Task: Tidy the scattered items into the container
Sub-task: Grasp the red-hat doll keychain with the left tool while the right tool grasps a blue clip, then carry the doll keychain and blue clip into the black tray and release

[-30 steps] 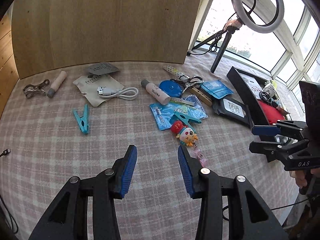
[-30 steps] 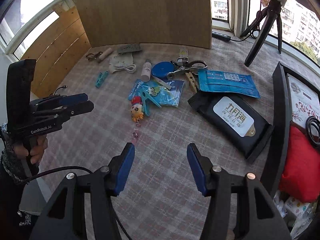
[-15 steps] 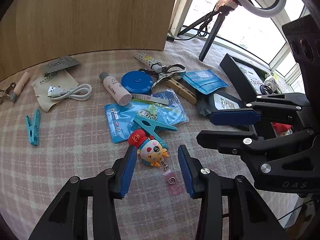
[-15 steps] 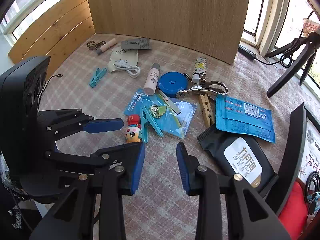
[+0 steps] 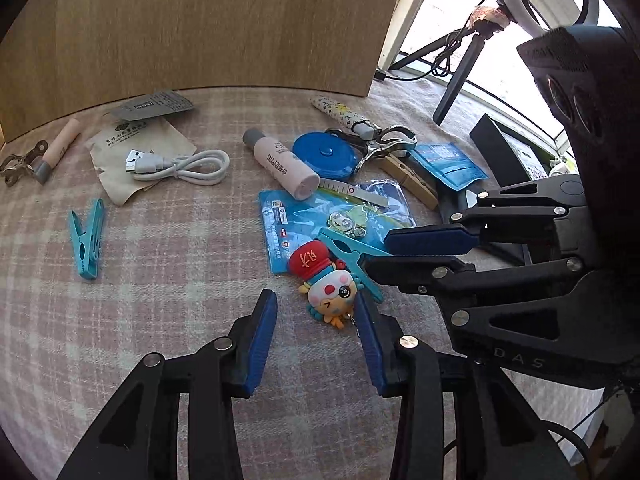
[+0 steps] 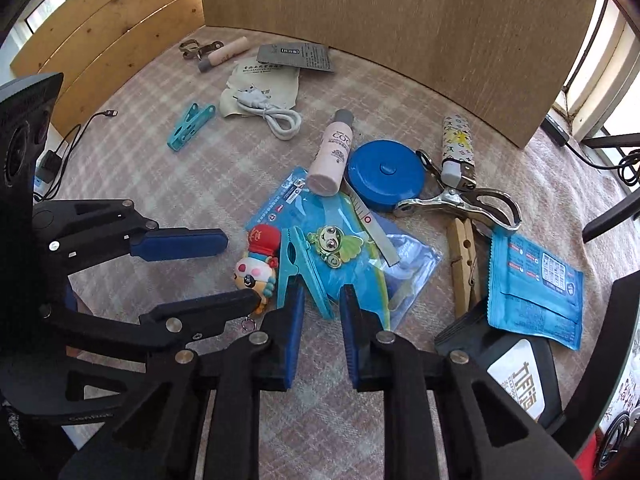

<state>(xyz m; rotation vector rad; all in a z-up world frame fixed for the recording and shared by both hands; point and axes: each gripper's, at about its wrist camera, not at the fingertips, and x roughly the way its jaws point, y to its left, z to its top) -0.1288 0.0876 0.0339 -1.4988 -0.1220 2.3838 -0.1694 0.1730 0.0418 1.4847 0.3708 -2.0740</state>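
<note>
Checked cloth (image 5: 160, 280) strewn with clutter, left gripper (image 5: 316, 344) half open straddling toy (image 5: 326, 284) at frame centre, right gripper (image 6: 320, 312) closing over peg (image 6: 304, 276), nothing gripped yet, likely paired pickups.

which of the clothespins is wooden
The wooden clothespin lying under the metal clip, beside the blue packet. The other two pegs are turquoise plastic.

Bright window daylight; blown-out glare; sharp focus; fisheye-bent edges.
</note>
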